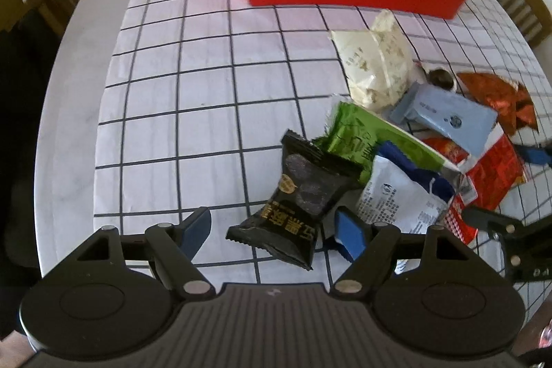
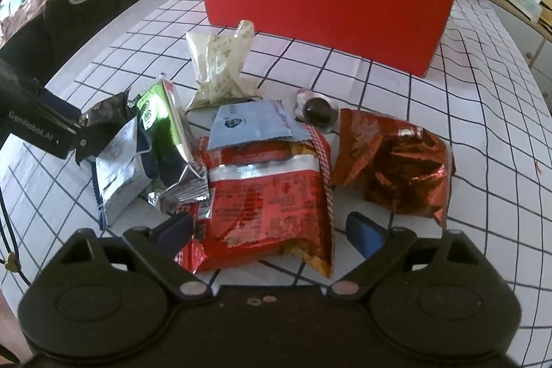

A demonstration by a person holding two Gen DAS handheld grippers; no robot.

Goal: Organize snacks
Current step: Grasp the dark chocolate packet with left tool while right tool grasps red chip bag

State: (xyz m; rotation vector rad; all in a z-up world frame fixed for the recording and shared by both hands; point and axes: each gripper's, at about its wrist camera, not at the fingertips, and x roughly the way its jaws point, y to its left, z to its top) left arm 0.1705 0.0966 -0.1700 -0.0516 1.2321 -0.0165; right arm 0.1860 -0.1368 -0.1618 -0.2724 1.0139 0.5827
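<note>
- left gripper hangs low over the checked cloth, jaws apart, with the black packet lying between the blue pads; the pads stand clear of the packet on both sides, so nothing is gripped.
- the black packet lies flat on the cloth at the left edge of the snack pile, its upper corner touching the green pack.
- right gripper is also spread wide, its fingers either side of the lower end of the red bag; the left pad is close against the bag's edge, the right pad stands apart from it, and no squeeze shows.
- the red bag lies flat in the middle of the pile, with the pale blue sachet resting on its far end.
- silver pouch and green pack lean together left of the red bag.
- crumpled dark-red bag sits just right of the red bag, apart from it.
- small round dark sweet lies behind, between the sachet and the dark-red bag.
- cream bag stands nearest the red box.
- the red box sits open-topped at the far side of the cloth, well apart from the pile; its inside is not visible enough to tell its contents.
</note>
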